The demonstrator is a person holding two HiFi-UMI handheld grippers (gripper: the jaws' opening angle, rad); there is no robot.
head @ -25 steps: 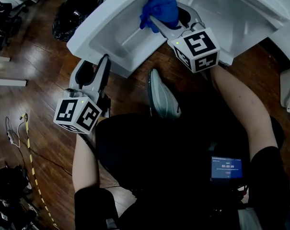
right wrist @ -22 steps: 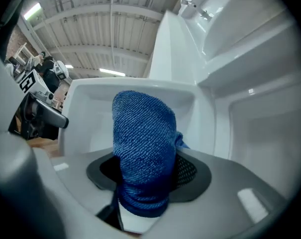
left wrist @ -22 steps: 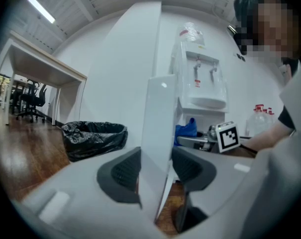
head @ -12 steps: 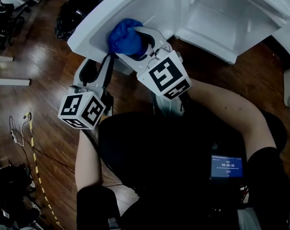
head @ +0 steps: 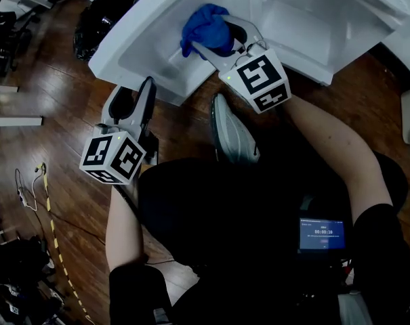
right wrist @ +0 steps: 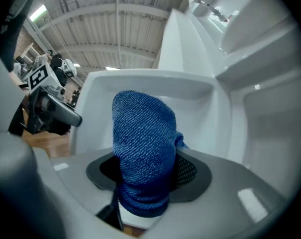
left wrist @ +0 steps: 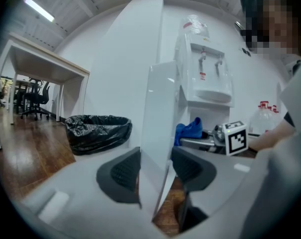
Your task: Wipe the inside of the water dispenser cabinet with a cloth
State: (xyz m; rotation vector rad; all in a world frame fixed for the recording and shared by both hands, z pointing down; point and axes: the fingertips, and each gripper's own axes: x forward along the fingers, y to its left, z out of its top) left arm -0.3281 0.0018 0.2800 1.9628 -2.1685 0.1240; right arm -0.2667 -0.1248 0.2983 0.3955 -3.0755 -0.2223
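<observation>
- A black bin bag (head: 110, 15) sits on the wooden floor (head: 42, 80) at the far left, just beside the open cabinet door.
- The left gripper (head: 132, 95) is low and left of centre. Its fingers (left wrist: 121, 172) are closed on the lower edge of the white cabinet door (head: 144, 39), one pad on each face of the panel.
- The door stands open, its recessed inner side facing the person.
- The blue cloth (head: 205, 22) is bunched into a thick wad at the right end of the door's inner recess, beside the cabinet opening.
- The right gripper (head: 215, 36) grips the cloth. Its fingers (right wrist: 190, 171) clamp the wad from both sides, and the wad bulges out beyond the pads.
- The white cabinet interior (head: 306, 19) lies open to the right of the cloth.
- Below, a grey shoe (head: 232, 137) rests on the floor between the two arms.
</observation>
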